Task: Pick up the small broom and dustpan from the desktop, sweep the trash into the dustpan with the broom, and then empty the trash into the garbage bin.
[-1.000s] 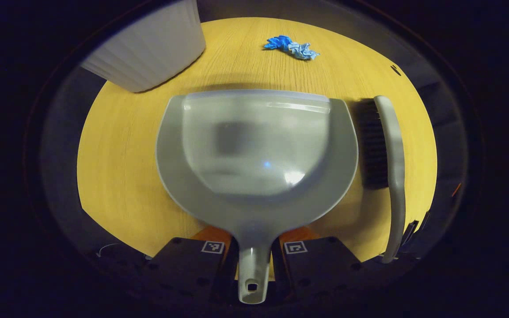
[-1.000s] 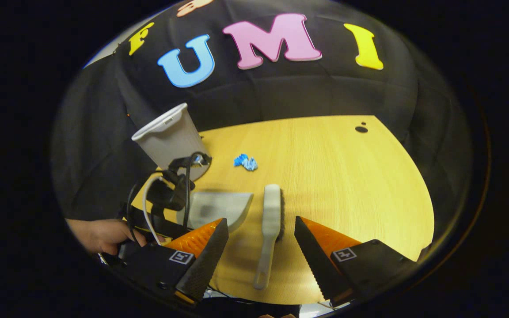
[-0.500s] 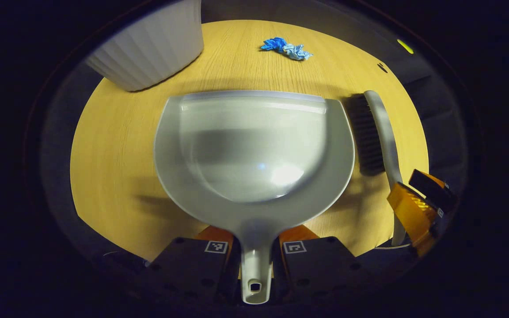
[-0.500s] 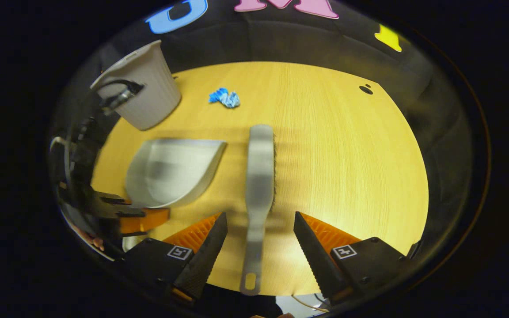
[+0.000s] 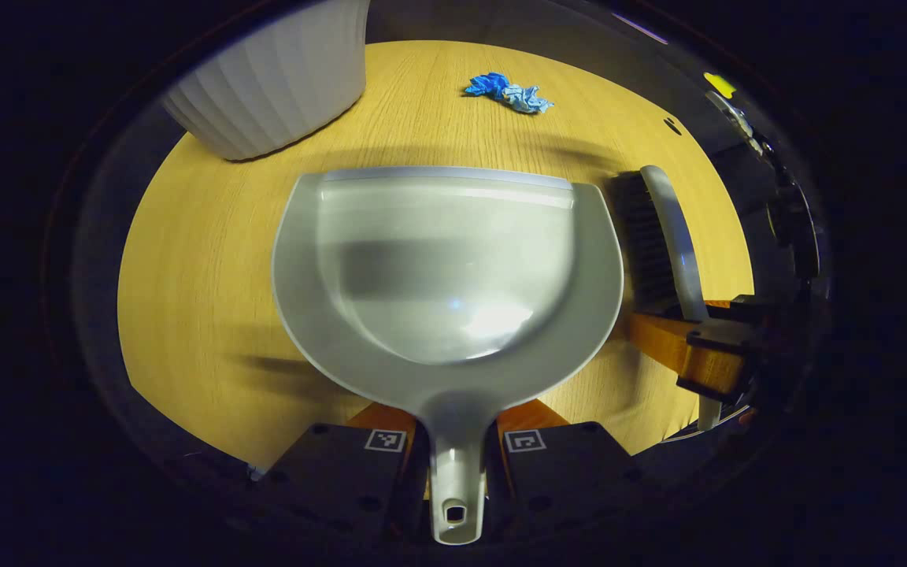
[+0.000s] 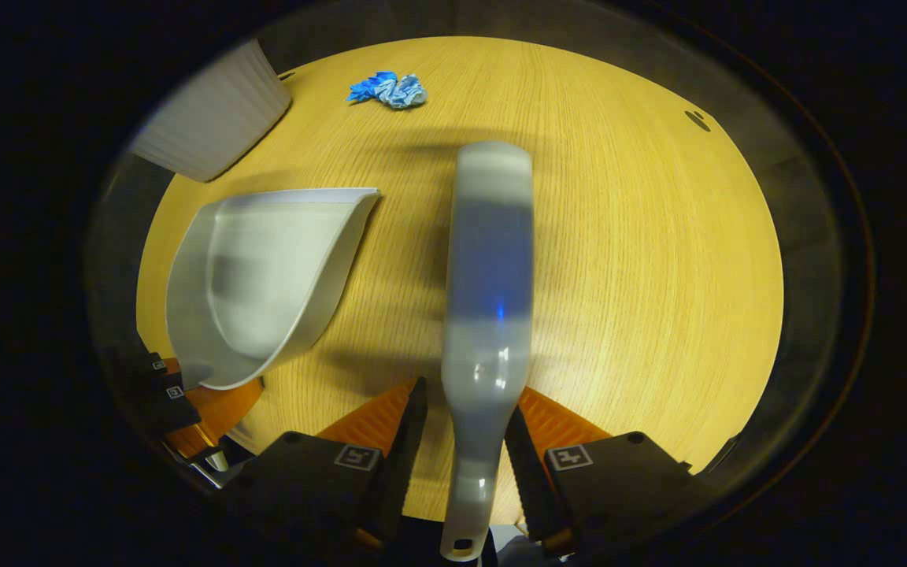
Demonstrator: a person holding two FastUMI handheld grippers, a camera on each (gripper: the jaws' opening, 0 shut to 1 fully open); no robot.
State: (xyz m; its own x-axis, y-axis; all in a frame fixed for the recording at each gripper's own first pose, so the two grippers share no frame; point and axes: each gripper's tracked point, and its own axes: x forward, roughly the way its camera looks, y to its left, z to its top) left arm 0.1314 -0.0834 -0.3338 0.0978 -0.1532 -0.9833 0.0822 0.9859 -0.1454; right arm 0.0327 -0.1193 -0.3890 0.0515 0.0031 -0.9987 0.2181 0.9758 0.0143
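The left gripper is clamped on the handle of the grey plastic dustpan, whose scoop lies ahead on the round yellow wooden tabletop. The right gripper has both fingers against the handle of the grey small broom. The crumpled blue paper trash lies farther ahead, near the white ribbed garbage bin.

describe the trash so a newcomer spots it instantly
On the round wooden table, look to the far side, past the dustpan and right of the white bin. The trash lies alone there: a small crumpled blue wad, the only blue thing.
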